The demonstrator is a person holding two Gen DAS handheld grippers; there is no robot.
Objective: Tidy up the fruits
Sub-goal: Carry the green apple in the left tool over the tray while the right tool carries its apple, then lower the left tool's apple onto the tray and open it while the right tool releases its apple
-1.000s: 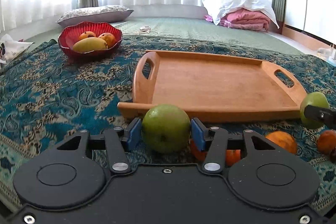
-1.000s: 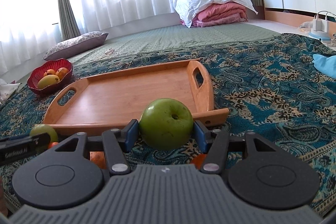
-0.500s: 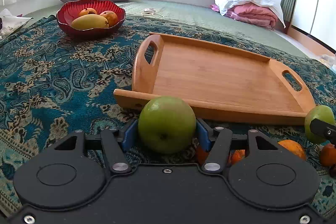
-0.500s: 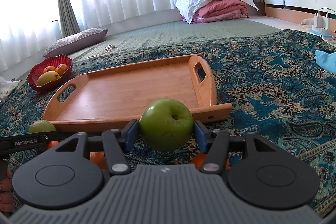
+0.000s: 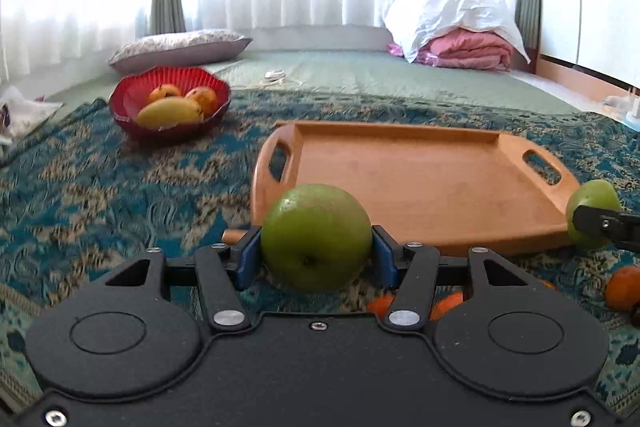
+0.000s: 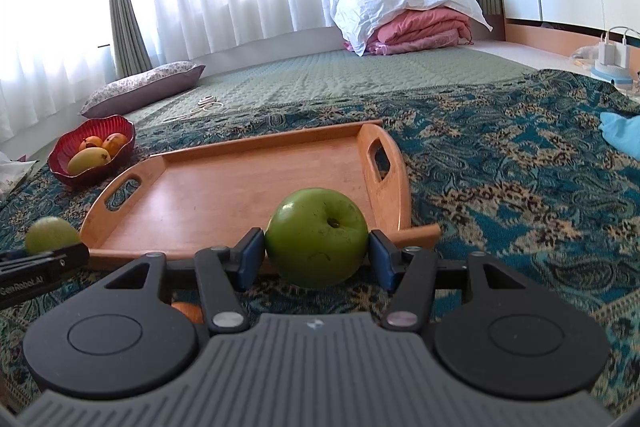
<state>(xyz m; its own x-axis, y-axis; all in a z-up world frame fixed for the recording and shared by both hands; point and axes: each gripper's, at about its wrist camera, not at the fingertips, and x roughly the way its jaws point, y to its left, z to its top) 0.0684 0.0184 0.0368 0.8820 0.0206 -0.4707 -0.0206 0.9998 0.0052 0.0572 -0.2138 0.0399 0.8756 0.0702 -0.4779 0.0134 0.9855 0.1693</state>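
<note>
Green apples filled both grippers: the left gripper point(image 5: 316, 257) clenched one green apple point(image 5: 316, 237) between its blue pads point(image 5: 245, 259), held above the patterned blue cloth point(image 5: 100, 195) at the near left corner of the wooden tray point(image 5: 420, 179), while the right gripper point(image 6: 316, 257) grasped a second green apple point(image 6: 317, 237), stem dimple up, in front of the tray's near right corner. Oranges point(image 5: 622, 287) lay on the cloth below the grippers. Farther left, a red bowl point(image 5: 124, 107) holding a mango point(image 5: 170, 113) stood well apart from the tray.
</note>
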